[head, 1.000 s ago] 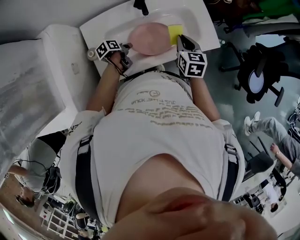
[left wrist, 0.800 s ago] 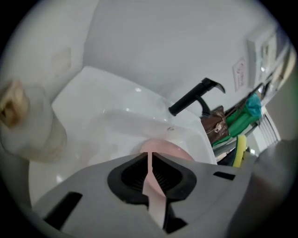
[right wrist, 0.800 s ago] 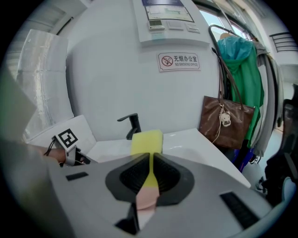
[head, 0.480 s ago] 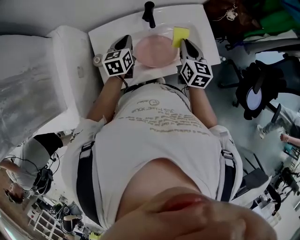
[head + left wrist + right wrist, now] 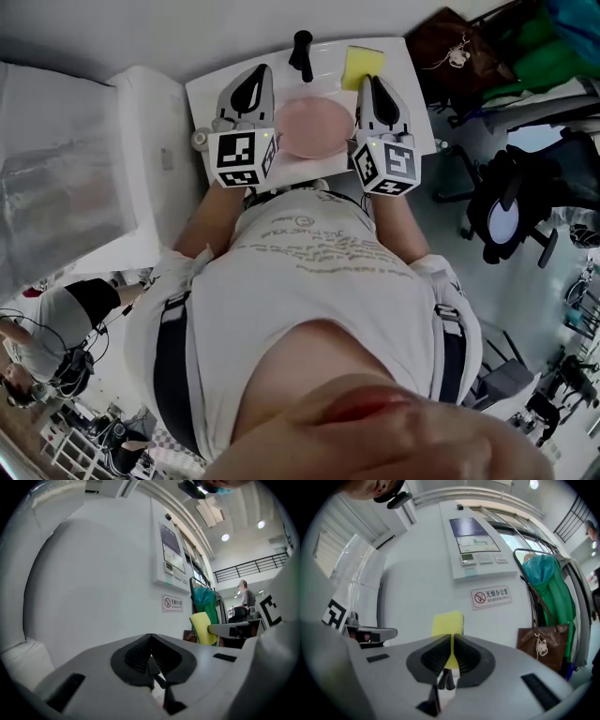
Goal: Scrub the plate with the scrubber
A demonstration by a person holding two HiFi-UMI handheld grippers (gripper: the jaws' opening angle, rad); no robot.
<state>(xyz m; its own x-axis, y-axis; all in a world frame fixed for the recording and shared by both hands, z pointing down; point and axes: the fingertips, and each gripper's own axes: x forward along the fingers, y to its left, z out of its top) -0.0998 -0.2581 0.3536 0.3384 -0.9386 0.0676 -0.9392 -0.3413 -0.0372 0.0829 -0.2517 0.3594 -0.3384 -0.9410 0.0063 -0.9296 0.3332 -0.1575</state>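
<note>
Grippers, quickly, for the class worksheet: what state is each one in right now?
Left gripper: closed, nothing between its jaws.
Right gripper: closed on the yellow scrubber.

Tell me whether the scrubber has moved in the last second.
Yes. The scrubber, clamped in the right gripper, went from beside the plate up level with the faucet.

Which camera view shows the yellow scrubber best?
The right gripper view: the scrubber is close, clamped by the right gripper. The head view shows it small, from above; the left gripper view, from the side.
</note>
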